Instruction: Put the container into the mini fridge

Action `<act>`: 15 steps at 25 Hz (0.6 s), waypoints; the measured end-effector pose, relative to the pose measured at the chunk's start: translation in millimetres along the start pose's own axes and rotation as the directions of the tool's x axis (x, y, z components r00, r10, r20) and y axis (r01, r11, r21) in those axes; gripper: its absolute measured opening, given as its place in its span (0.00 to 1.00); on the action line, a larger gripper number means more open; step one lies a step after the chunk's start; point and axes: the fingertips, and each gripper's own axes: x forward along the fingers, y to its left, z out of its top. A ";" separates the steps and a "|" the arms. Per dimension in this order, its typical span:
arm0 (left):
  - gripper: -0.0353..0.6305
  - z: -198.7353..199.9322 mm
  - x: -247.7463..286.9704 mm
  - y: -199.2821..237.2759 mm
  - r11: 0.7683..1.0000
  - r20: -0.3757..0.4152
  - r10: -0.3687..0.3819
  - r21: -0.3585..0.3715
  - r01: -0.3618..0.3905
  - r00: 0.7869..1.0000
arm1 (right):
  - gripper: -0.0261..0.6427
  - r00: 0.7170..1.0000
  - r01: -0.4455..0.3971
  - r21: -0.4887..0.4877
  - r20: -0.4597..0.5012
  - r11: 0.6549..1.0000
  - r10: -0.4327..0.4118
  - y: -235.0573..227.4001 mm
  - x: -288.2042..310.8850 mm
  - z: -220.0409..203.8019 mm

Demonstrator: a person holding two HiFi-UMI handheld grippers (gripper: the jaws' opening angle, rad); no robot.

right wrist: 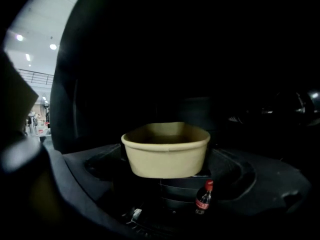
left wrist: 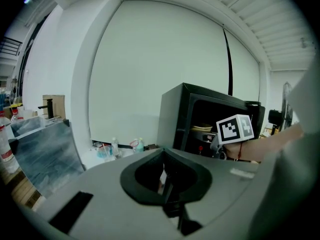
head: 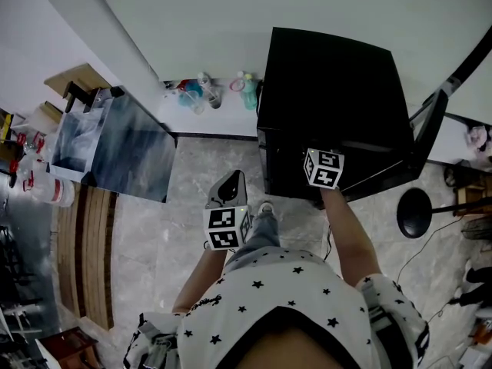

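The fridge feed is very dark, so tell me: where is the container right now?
The container is inside the mini fridge, at the centre of the right gripper view, just above and left of a small red-capped bottle.

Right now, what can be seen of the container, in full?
The container is a tan, oblong bowl that looks like paper or card, with a rolled rim. It has no lid, and nothing can be made out inside it. It sits upright and level, and appears to be held in the right gripper, inside the dark interior of the black mini fridge. A small red-capped bottle stands below it to the right, apart from it.
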 end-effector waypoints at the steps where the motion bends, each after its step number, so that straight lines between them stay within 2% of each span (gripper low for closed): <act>1: 0.07 -0.5 -1.1 -2.4 1.000 0.001 -0.005 0.001 0.005 1.000 | 0.82 1.000 -0.004 -0.007 -0.001 1.000 0.004 1.4 -3.3 -0.3; 8: 0.07 -9.4 -15.5 -22.5 0.999 0.007 -0.040 0.008 0.040 0.999 | 0.82 0.999 -0.025 -0.004 -0.021 1.000 0.025 12.3 -42.4 -9.4; 15: 0.07 -24.1 -39.7 -45.1 0.998 0.020 -0.058 0.006 0.058 0.998 | 0.82 0.996 -0.087 0.005 -0.007 0.996 0.087 30.1 -100.7 -8.9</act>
